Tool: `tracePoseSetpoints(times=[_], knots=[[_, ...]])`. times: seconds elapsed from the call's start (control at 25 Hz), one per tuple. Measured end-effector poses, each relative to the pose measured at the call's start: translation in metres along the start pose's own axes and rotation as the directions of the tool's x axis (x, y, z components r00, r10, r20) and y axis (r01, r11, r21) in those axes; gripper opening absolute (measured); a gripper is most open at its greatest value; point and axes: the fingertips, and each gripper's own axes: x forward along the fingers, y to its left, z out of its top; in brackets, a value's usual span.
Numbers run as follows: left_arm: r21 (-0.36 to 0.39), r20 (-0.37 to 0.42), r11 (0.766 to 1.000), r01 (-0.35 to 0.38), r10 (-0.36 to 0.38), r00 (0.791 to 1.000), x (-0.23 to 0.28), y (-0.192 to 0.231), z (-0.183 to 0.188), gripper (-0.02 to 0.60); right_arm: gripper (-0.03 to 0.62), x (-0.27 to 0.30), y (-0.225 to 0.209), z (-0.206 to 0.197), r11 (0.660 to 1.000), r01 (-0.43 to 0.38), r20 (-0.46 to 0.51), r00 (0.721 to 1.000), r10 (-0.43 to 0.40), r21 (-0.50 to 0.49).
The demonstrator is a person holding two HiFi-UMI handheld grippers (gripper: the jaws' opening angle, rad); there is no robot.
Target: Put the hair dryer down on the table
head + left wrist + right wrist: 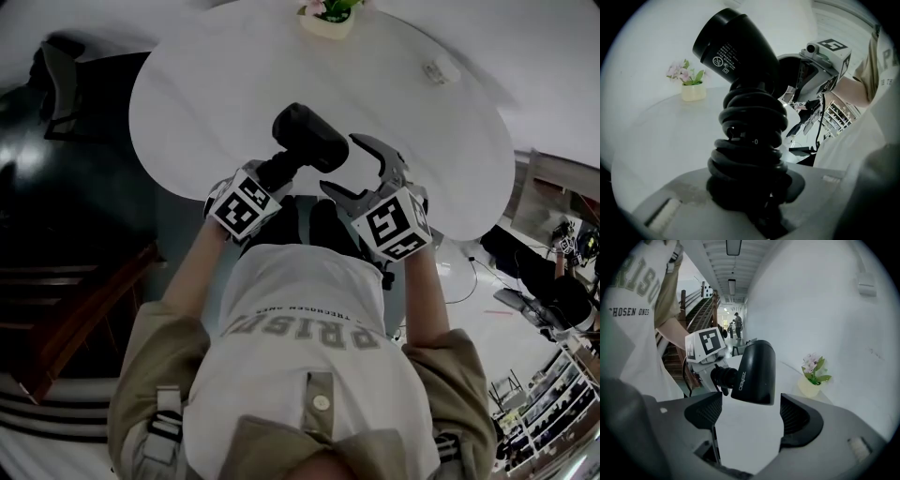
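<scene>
Hair dryer in left gripper (downtilted).

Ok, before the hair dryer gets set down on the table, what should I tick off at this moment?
1. Left hand-held gripper closed on the cord-wrapped handle of the hair dryer: ok.
2. Right hand-held gripper open, with nothing between its jaws: ok.
3. Bare table below the dryer: ok.
4. Flower pot and small white object sit near the far rim, away from the landing spot: ok.
5. Gap left between dryer and tabletop: cannot tell.
</scene>
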Motion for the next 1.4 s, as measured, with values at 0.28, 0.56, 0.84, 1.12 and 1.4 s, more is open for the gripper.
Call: tracePoseSetpoints(times=[0.28,0.56,0.84,1.12,1.4], knots=[[-0.053,-0.055,0.998,0.042,-0.045,0.997,0.023,-0.004,-0.016,0.104,0.391,0.021,0.005,-0.022,0.997,-0.05,-0.1,0.994,0.045,-0.051],[-0.082,-0.108,0.995,0.06,-0.069,0.992,0.034,-0.011,-0.023,0.104,0.385,0.035,0.004,-0.042,0.998,-0.052,-0.164,0.986,0.043,-0.047],[-0.134,-0.14,0.988,0.074,-0.093,0.986,0.038,-0.015,-0.029,0.104,0.359,0.046,0.002,-0.051,0.998,-0.037,-0.205,0.978,0.026,-0.048],[-0.185,-0.153,0.979,0.079,-0.109,0.982,0.042,-0.018,-0.029,0.106,0.347,0.049,-0.001,-0.056,0.999,-0.031,-0.201,0.979,0.024,-0.03],[-0.176,-0.174,0.983,0.044,-0.075,0.982,0.04,-0.01,-0.026,0.109,0.341,0.055,-0.002,-0.057,1.0,-0.022,-0.195,0.981,0.018,-0.019]])
